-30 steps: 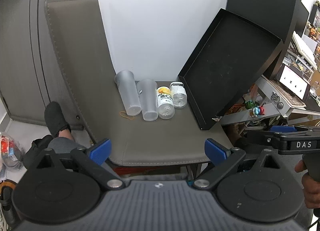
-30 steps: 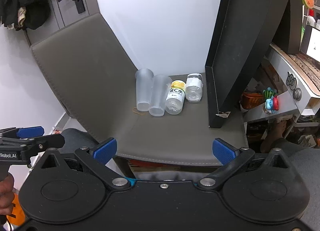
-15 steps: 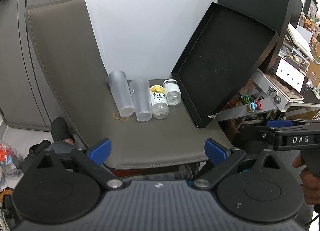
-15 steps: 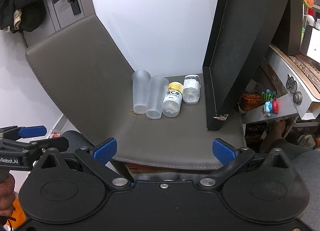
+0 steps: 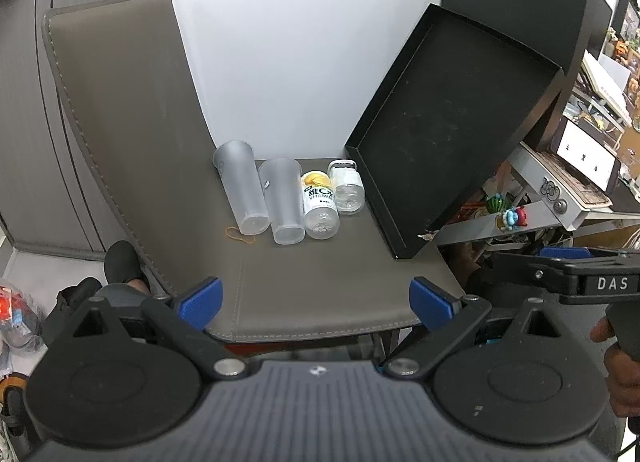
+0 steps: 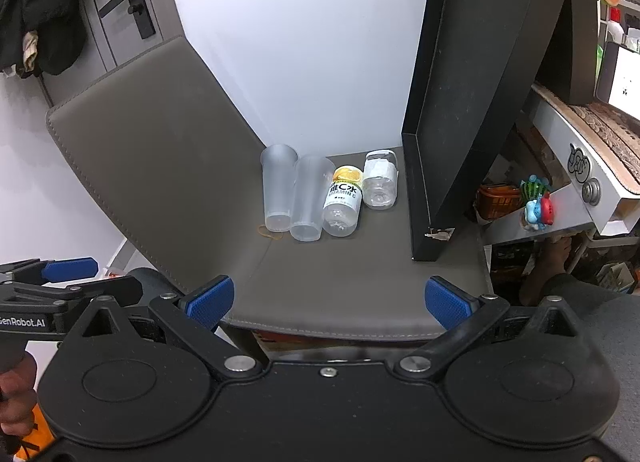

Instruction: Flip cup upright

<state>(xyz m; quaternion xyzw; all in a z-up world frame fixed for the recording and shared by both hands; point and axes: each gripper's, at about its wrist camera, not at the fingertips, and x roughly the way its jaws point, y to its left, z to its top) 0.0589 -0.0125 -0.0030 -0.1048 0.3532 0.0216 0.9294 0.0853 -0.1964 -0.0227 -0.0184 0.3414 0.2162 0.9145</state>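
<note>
Two frosted plastic cups lie on their sides on a grey chair seat [image 5: 320, 286], bases towards me: the left cup [image 5: 241, 191] [image 6: 276, 193] and the right cup [image 5: 282, 199] [image 6: 309, 197], side by side and touching. My left gripper [image 5: 316, 300] is open and empty, above the seat's front edge, well short of the cups. My right gripper [image 6: 327, 302] is open and empty, also at the front edge. Each gripper shows at the edge of the other's view.
A vitamin drink bottle [image 5: 319, 201] and a clear bottle [image 5: 346, 191] lie beside the cups. A rubber band [image 5: 240, 235] lies by the left cup. A black tray [image 5: 444, 133] leans at the seat's right. The chair back [image 5: 120, 117] rises on the left; a cluttered desk [image 6: 576, 181] stands right.
Both views have shifted slightly; the cups and bottles sit a little differently in frame. Nothing on the seat has moved and both grippers have stayed open.
</note>
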